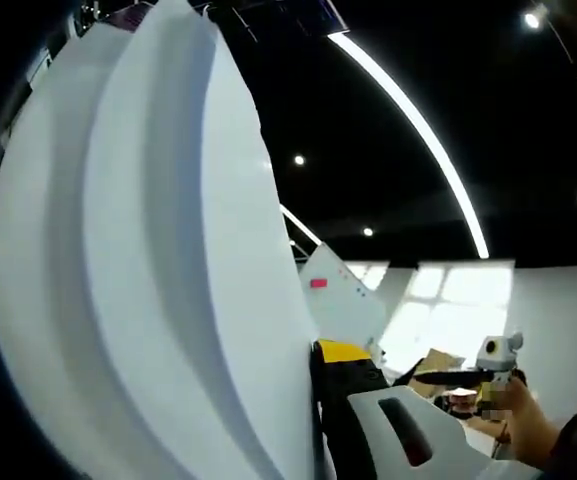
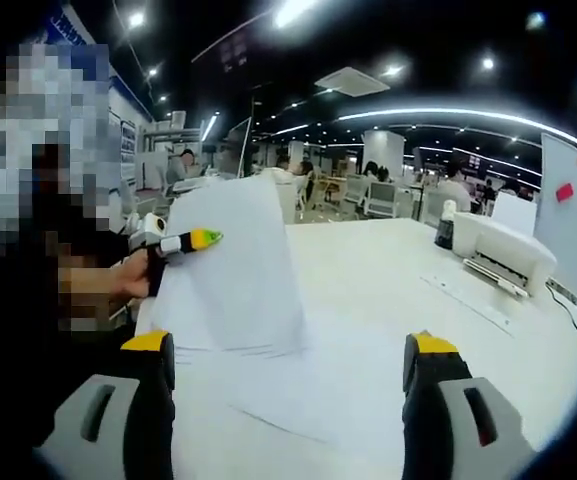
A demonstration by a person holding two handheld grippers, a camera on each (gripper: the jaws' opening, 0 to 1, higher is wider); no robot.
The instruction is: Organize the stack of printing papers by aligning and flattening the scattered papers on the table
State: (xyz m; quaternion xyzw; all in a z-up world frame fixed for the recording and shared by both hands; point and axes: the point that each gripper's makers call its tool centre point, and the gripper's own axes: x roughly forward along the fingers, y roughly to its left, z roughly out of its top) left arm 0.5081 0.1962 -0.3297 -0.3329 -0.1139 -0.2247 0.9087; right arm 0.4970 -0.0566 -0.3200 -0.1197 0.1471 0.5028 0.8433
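Nearest, my right gripper (image 2: 293, 395) stands wide open and empty above loose white printing sheets (image 2: 338, 385) lying flat on the white table (image 2: 408, 270). Beyond it to the left, my left gripper (image 2: 186, 243) pinches a white paper bundle (image 2: 236, 265) upright, long edges vertical.

White papers (image 2: 233, 265), white table (image 2: 388, 270); jaws yellow-tipped, apparently black.
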